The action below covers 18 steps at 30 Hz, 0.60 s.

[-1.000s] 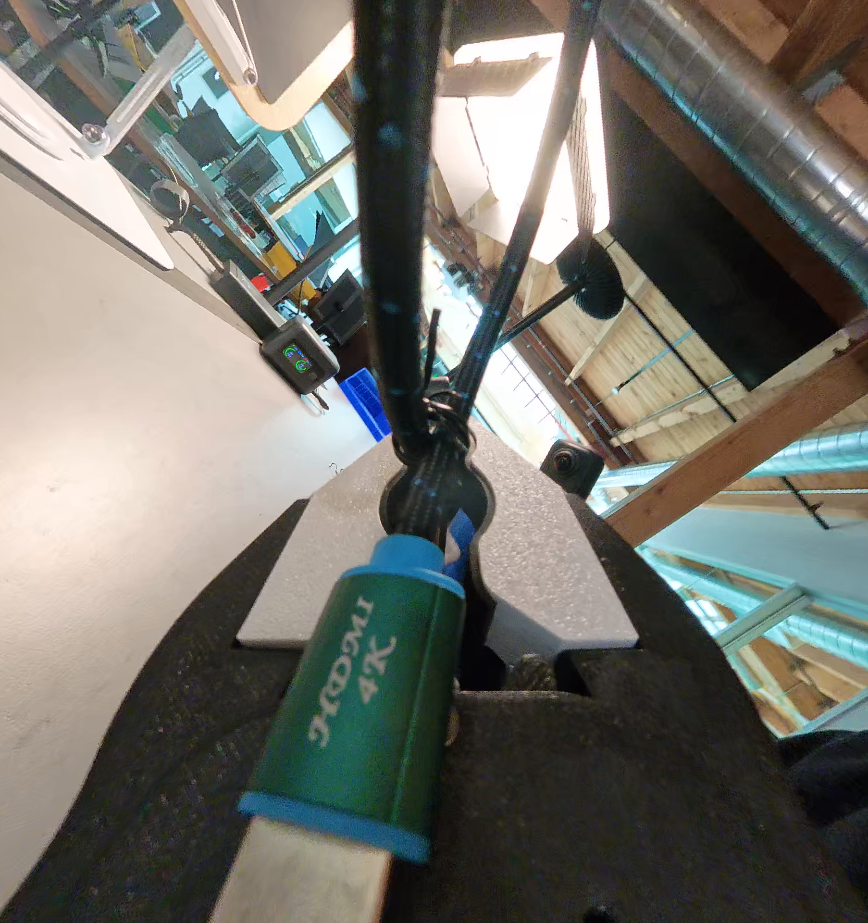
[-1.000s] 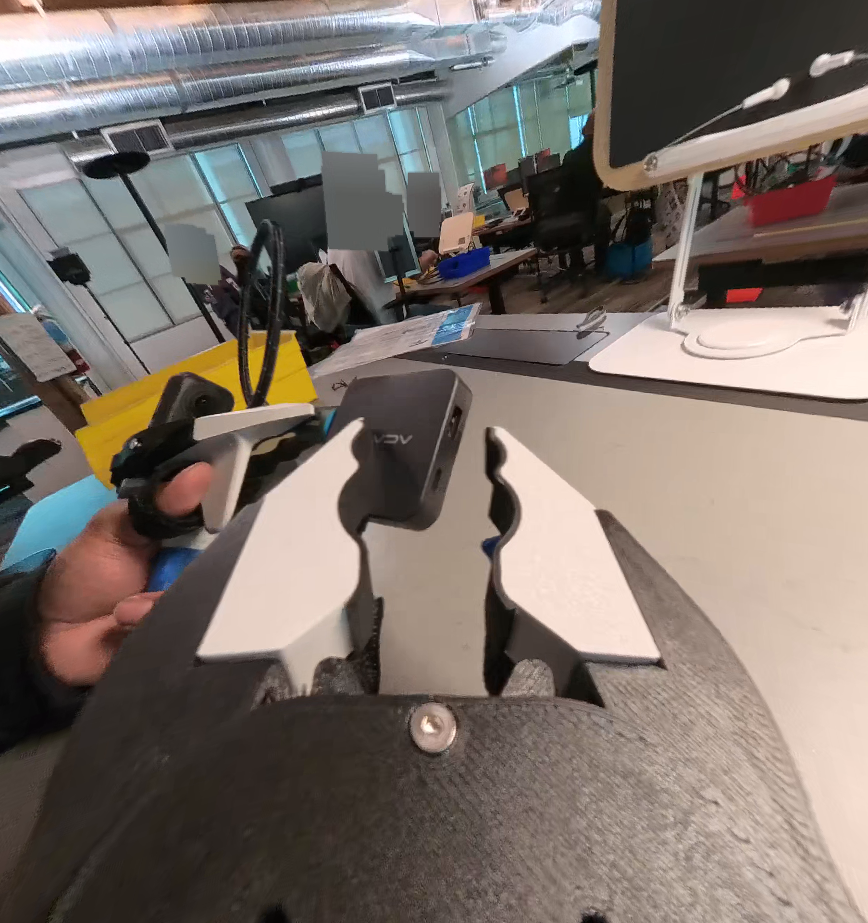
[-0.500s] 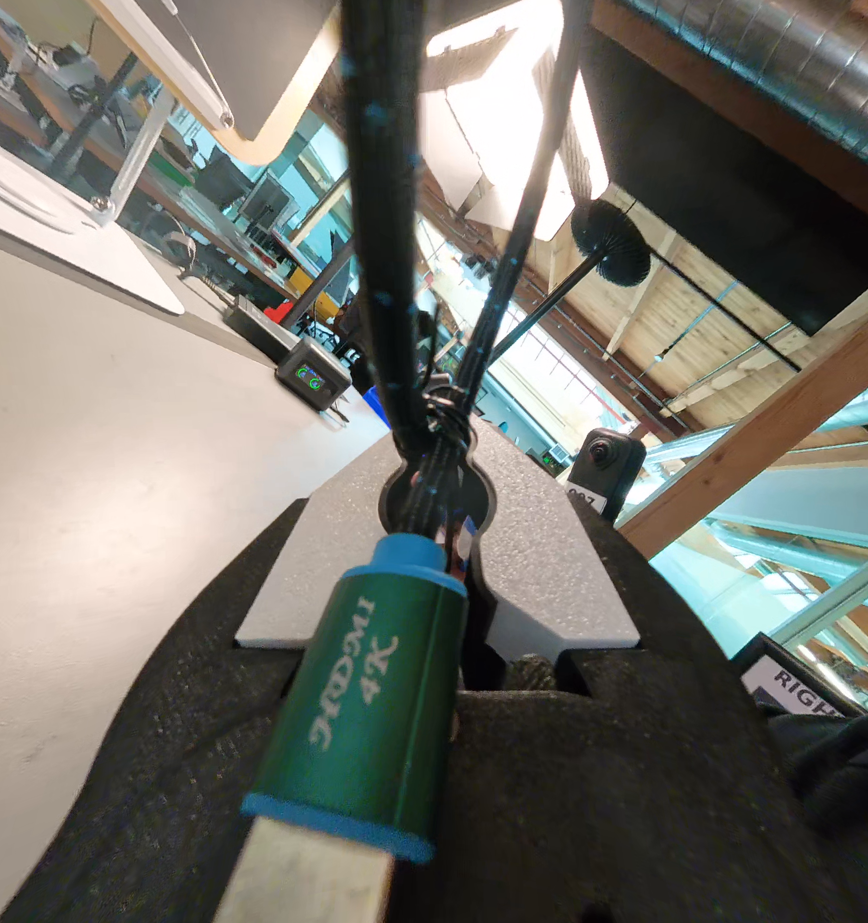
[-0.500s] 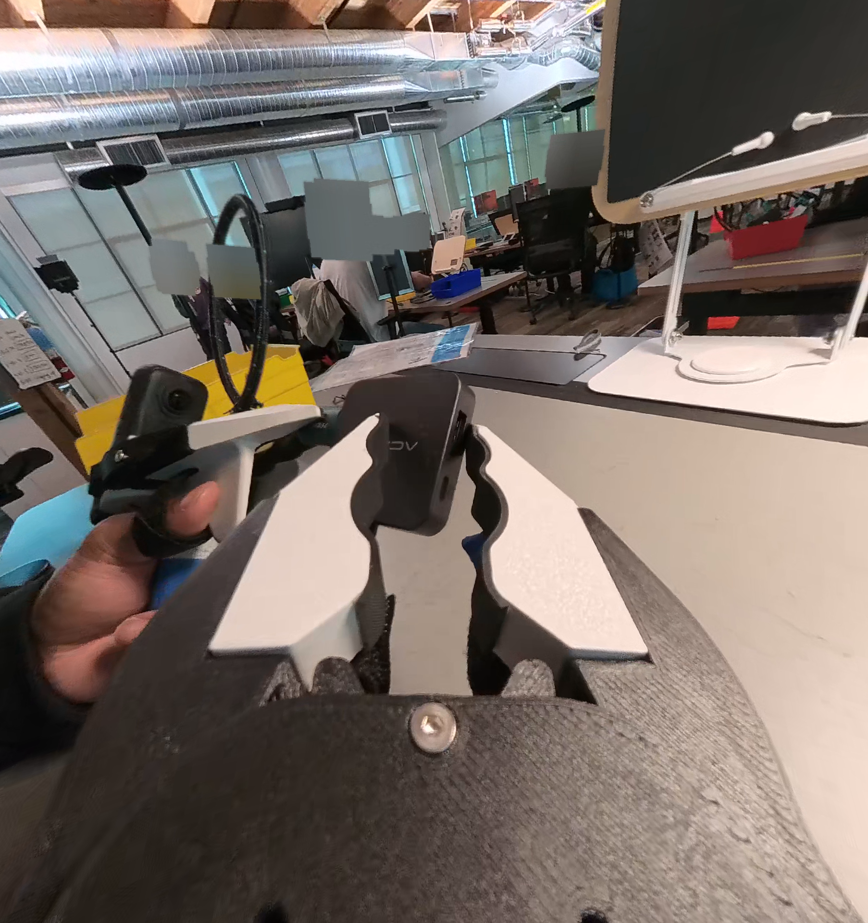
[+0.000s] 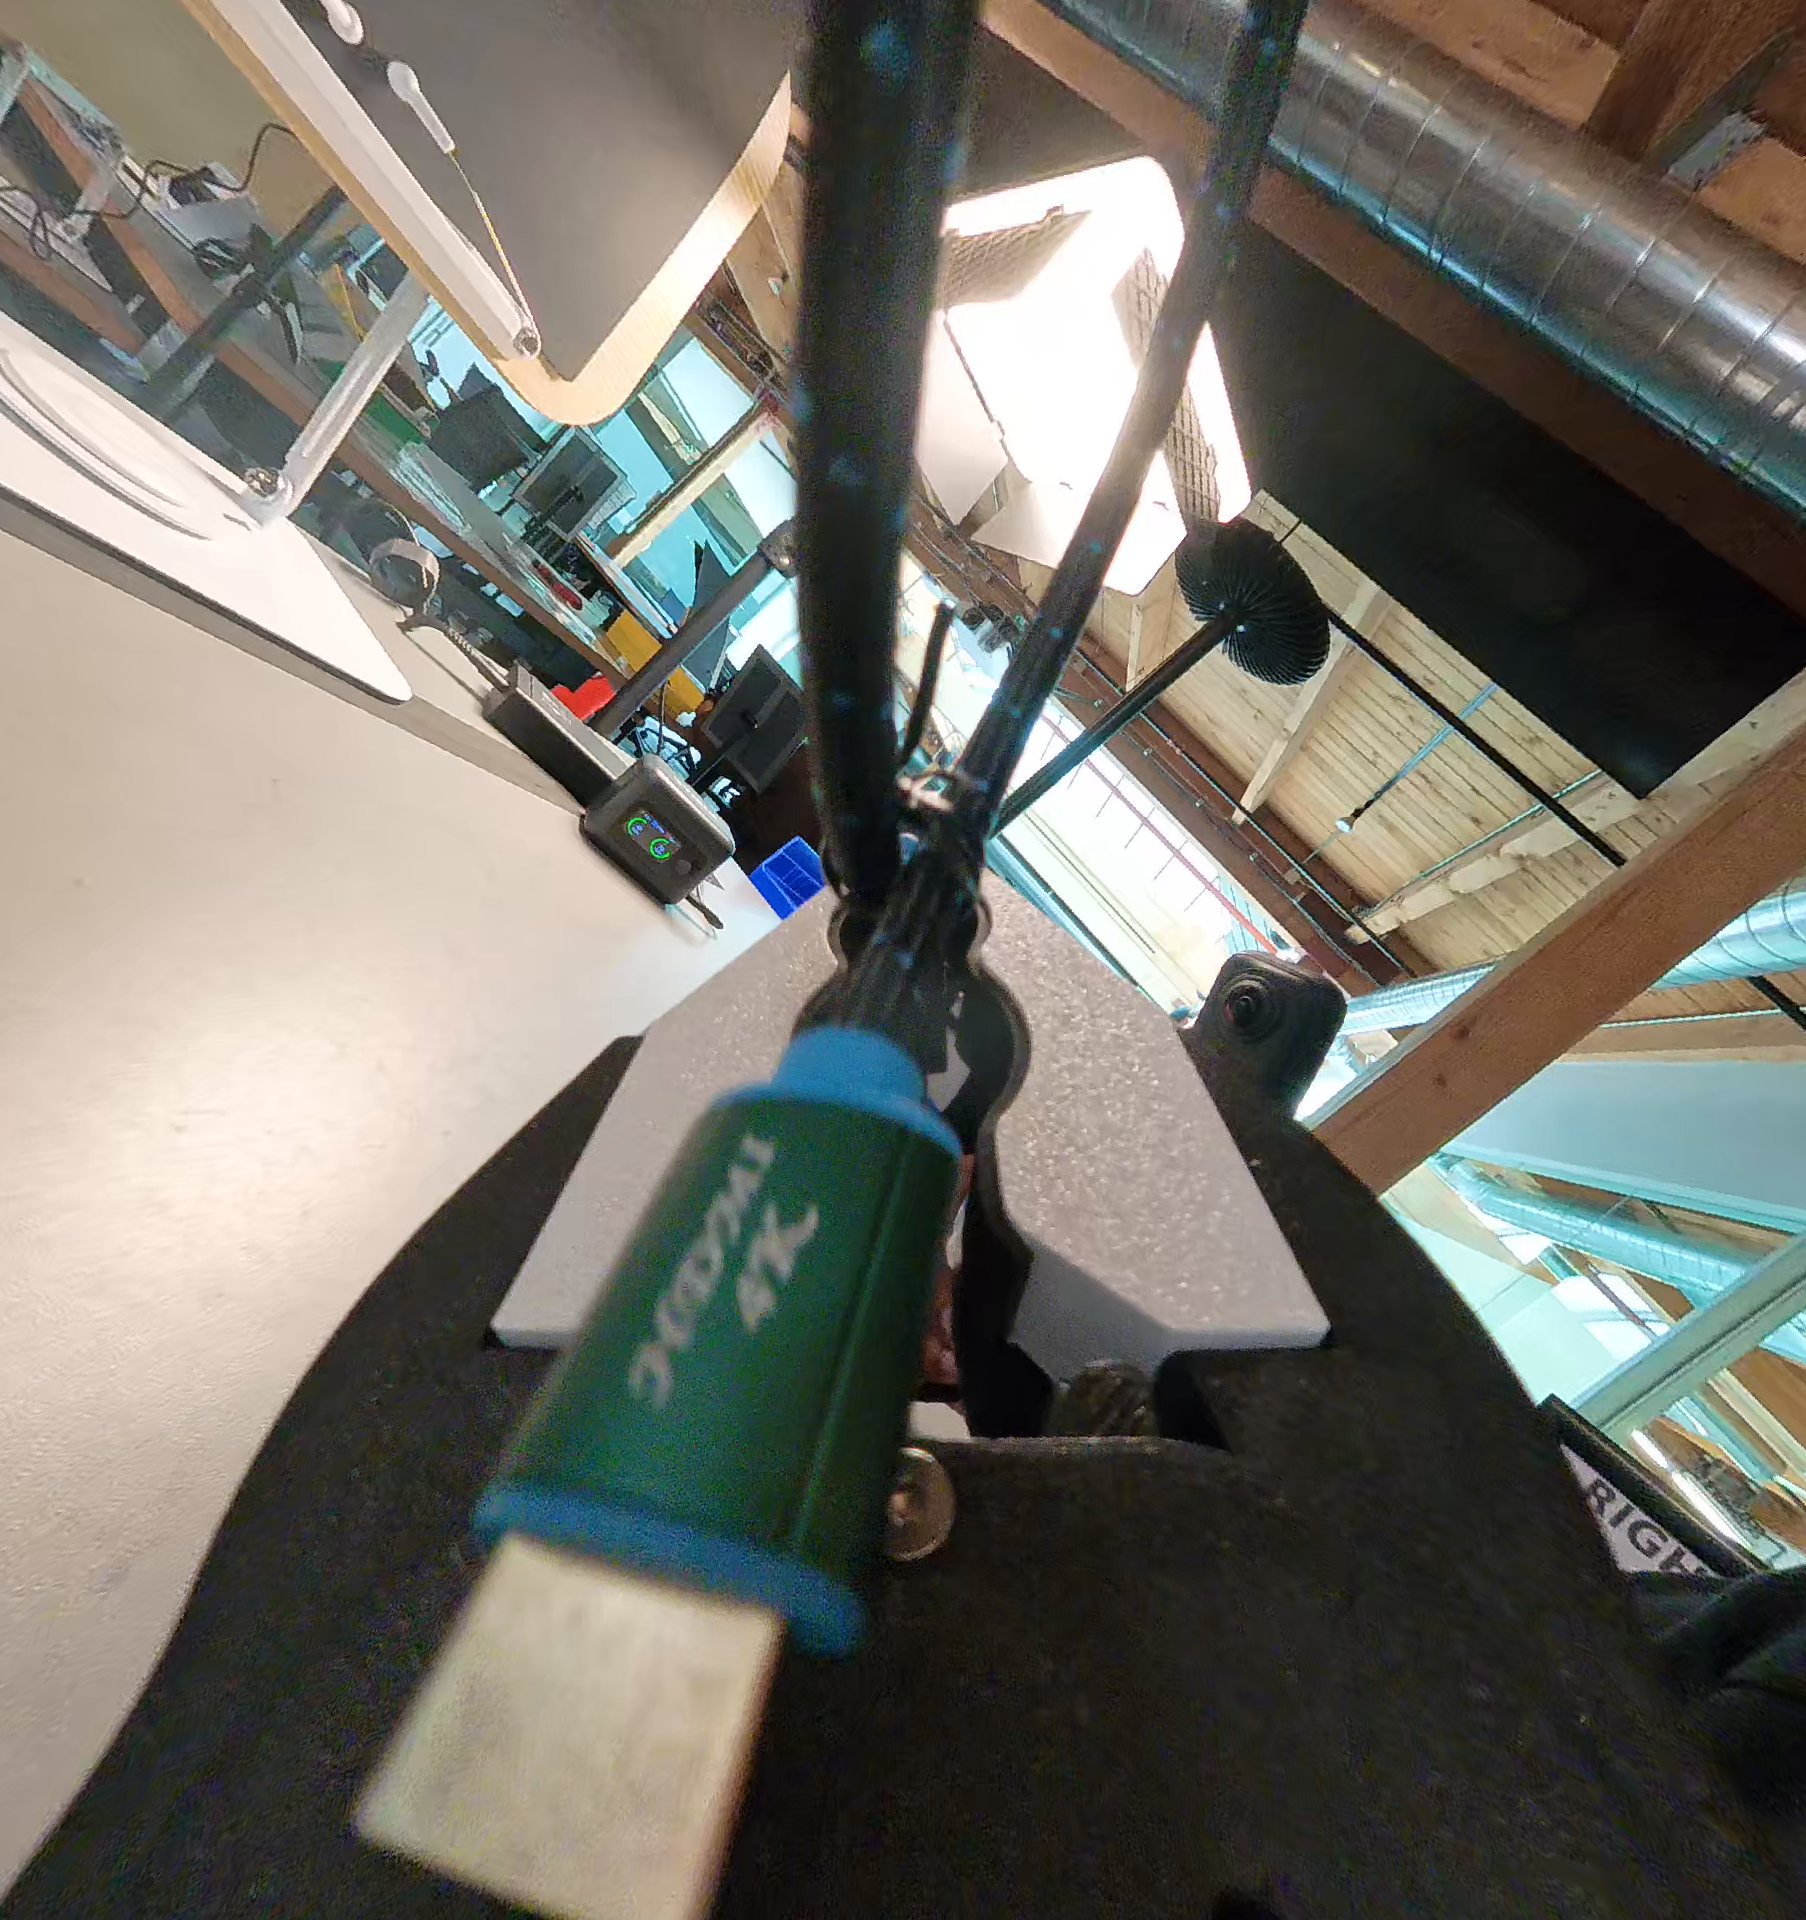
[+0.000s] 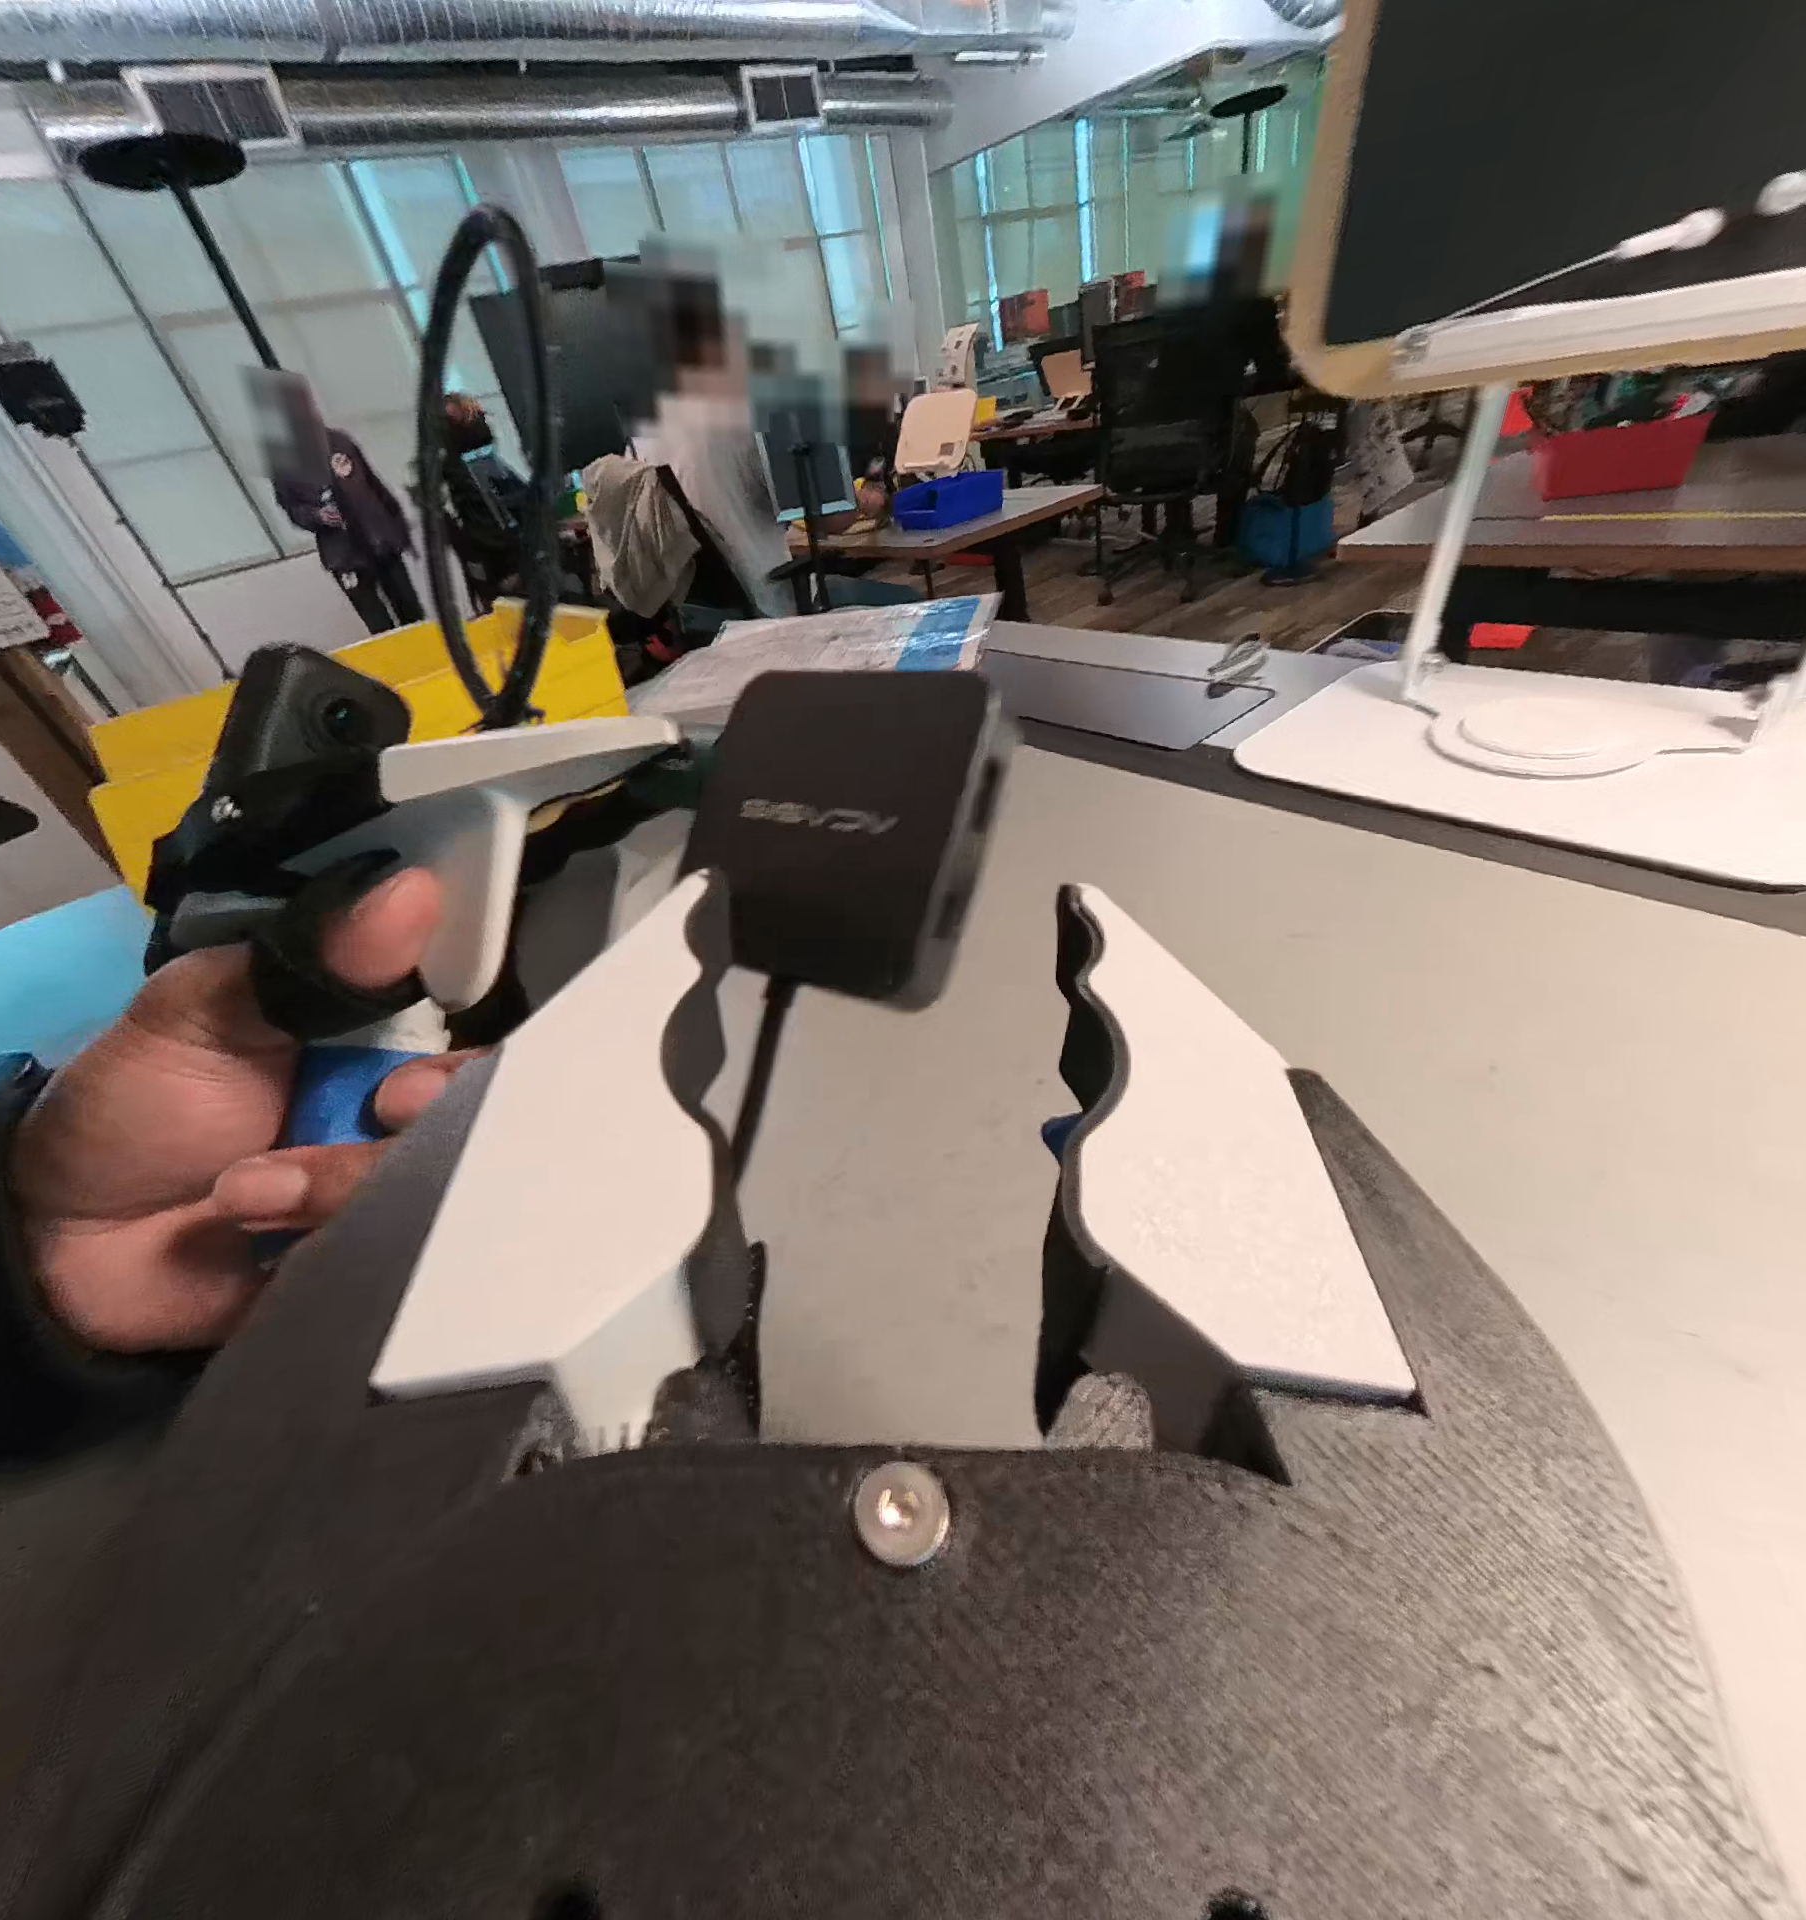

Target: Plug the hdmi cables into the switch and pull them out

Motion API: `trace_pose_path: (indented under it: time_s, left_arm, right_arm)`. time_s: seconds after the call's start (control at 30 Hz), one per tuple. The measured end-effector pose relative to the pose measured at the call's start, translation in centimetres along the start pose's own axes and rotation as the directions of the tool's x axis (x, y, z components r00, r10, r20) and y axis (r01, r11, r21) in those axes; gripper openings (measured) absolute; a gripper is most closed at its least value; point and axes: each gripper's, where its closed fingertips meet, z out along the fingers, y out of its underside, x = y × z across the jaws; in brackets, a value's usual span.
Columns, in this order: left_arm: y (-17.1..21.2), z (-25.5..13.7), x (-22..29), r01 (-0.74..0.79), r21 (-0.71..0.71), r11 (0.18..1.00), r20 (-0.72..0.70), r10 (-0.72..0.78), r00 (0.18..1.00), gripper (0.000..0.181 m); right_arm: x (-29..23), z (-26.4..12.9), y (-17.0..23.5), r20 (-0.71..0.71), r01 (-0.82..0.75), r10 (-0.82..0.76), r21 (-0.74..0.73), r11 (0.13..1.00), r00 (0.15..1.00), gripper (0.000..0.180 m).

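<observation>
The left gripper [image 5: 914, 940] has its fingers closed on a black braided HDMI cable [image 5: 878, 436], whose green plug [image 5: 733, 1340] points back toward the camera. The right gripper [image 6: 883, 894] has its fingers spread wide, gripping nothing. The black switch [image 6: 847, 821] sits at their tips, above the pale table [image 6: 1501, 1091], near the left gripper.

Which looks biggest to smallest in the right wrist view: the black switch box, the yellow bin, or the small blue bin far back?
1. Black switch box, though its nearness to the camera inflates it.
2. Yellow bin, partly hidden.
3. Blue bin, smallest, but farthest away.
</observation>
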Motion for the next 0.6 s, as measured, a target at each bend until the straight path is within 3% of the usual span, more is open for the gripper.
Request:
trace_pose_path:
  time_s: [0.17,0.33,0.47,0.6]
  left_arm:
    - [0.7,0.2,0.0,-0.002,-0.004,1.0,0.009,0.002,1.0,0.012]
    - [1.5,0.5,0.7,0.02,-0.048,0.999,-0.022,-0.021,1.0,0.013]
    - [1.9,0.8,0.9,0.041,-0.093,0.995,-0.031,-0.044,0.999,0.014]
    - [2.7,1.1,1.3,0.035,-0.15,0.988,-0.042,-0.042,0.998,0.029]
  right_arm:
    - [-1.2,0.7,1.4,-0.08,0.227,-0.234,-0.081,0.97,0.969,0.091]
    - [0.4,0.2,0.9,-0.227,0.338,-0.355,-0.111,0.935,0.907,0.076]
    - [0.9,-0.5,-0.4,-0.266,0.406,-0.416,-0.094,0.909,0.869,0.075]
    - [2.0,-1.8,-2.7,-0.321,0.422,-0.423,-0.075,0.903,0.848,0.075]
